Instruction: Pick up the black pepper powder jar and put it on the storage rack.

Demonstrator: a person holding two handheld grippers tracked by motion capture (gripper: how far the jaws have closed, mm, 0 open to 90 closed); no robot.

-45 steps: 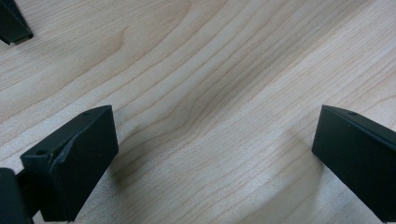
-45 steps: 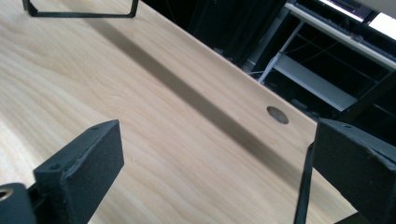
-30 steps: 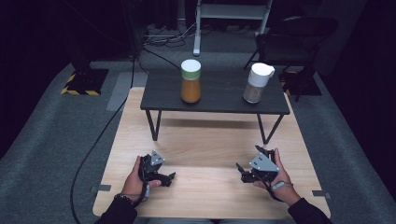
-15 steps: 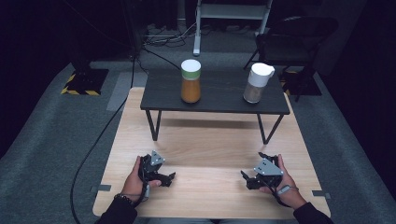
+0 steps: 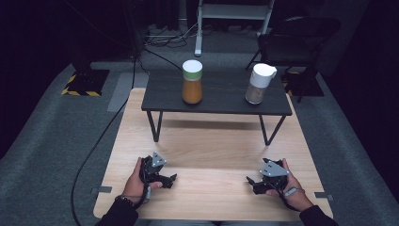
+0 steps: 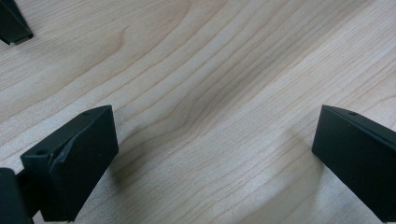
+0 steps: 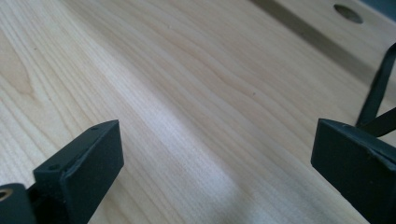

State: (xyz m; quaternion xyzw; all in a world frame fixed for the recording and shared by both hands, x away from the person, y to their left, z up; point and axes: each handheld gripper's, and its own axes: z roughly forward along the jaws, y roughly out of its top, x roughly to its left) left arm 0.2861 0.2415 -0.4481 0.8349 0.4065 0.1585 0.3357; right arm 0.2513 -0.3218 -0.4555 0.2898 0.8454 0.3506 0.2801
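Pale, smooth matt wooden board with visible grain; matt black plastic-looking jaws above it.

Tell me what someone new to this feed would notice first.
Two jars stand apart on the small dark table at the far end of the wooden board: an orange-filled jar with a pale lid toward the left and a white-capped jar toward the right. Near the front edge, the left tool and right tool rest low on the board, jaws wide apart and holding nothing.

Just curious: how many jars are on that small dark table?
2: an orange jar left of centre, and a white-lidded jar toward the right end. Nothing seems hidden behind them.
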